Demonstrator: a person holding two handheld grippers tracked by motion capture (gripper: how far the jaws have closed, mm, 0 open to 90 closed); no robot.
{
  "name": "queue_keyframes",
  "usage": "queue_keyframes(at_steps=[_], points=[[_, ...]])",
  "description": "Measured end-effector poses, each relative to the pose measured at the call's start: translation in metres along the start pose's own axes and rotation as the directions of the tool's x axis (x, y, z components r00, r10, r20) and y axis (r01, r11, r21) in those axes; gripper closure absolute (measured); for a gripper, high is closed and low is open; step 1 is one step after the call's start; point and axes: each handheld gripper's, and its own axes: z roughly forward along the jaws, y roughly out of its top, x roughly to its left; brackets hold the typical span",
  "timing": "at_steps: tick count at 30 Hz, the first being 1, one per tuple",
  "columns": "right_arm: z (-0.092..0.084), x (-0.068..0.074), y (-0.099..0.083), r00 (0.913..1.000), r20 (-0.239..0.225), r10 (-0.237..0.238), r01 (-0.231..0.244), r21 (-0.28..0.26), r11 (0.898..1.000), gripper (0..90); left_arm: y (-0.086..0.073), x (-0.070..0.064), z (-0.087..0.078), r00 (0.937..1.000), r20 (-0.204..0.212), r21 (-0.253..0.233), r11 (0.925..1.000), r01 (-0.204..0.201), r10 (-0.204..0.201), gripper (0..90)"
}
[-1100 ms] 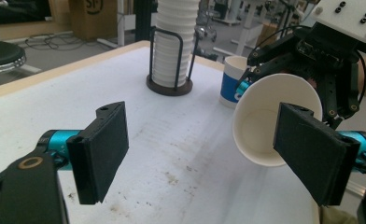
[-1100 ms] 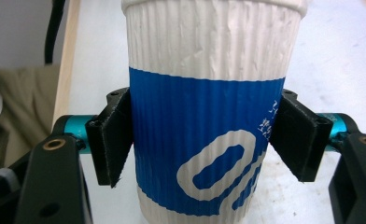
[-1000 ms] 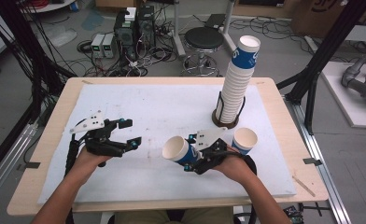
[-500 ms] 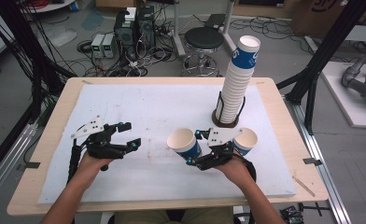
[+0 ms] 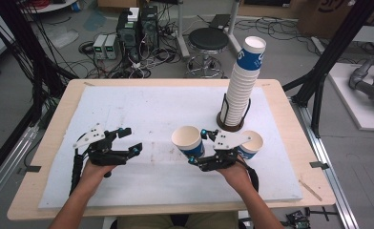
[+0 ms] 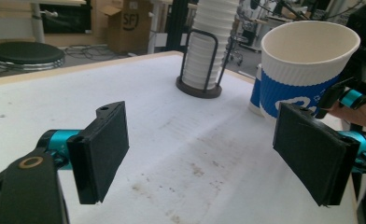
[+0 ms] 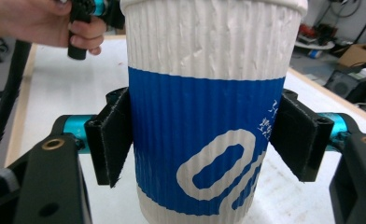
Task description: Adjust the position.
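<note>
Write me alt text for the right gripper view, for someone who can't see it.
A blue and white ribbed paper cup stands upright, clamped between the two black jaws of the right hand-held gripper, above the white table. At the upper left, the person's other hand grips a black handle.

Letters "SF", perhaps, printed on a cardboard box [image 6: 133, 23], small white signs on the blue cup [image 7: 204, 140], too blurred to be read
</note>
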Motion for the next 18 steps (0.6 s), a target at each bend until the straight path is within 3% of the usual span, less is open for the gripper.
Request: queue_keyframes(at_steps=[4,10,18], points=[[0.000,0.000,-0.001,0.9993,0.034,0.013,-0.012,-0.035,0.999,27.7,-0.001,0.002,-0.006,0.9994,-0.031,-0.018,0.9997,-0.017,0.016,18.6],[-0.003,-0.001,-0.002,0.9980,0.049,0.040,-0.036,-0.079,0.996,27.7,-0.005,0.005,-0.015,0.9963,-0.077,-0.024,0.9990,-0.039,0.037,18.6],[-0.004,-0.002,-0.002,0.9953,0.067,0.069,-0.061,-0.125,0.990,27.7,-0.009,0.006,-0.019,0.9953,-0.085,-0.013,0.9988,-0.047,0.046,18.6]])
